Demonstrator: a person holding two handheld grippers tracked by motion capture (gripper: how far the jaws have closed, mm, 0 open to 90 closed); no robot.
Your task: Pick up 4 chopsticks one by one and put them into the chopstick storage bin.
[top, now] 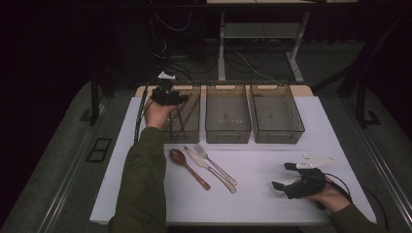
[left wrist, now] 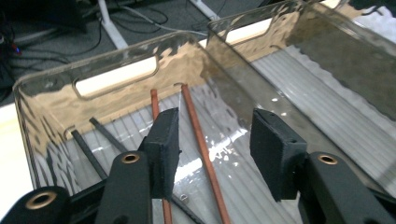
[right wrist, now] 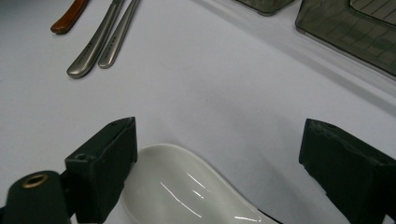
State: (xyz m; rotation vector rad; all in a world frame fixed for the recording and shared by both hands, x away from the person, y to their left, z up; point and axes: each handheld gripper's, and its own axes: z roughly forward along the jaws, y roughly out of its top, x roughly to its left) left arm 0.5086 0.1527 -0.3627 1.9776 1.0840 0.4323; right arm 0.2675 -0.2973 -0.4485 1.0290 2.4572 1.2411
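- Sorting looks partly done: reddish-brown wooden chopsticks (left wrist: 201,144) and black ones are lying in the leftmost clear smoky plastic bin (top: 190,127).
- The left gripper (left wrist: 215,154) is hovering over that bin, jaws apart and empty.
- The brown wooden spoon (top: 188,167), steel knife (top: 210,169) and steel fork (top: 216,165) are waiting on the white table (top: 252,194).
- The right gripper (right wrist: 219,172) is resting low, jaws wide, one touching the white ceramic spoon (right wrist: 187,191), not gripping it.
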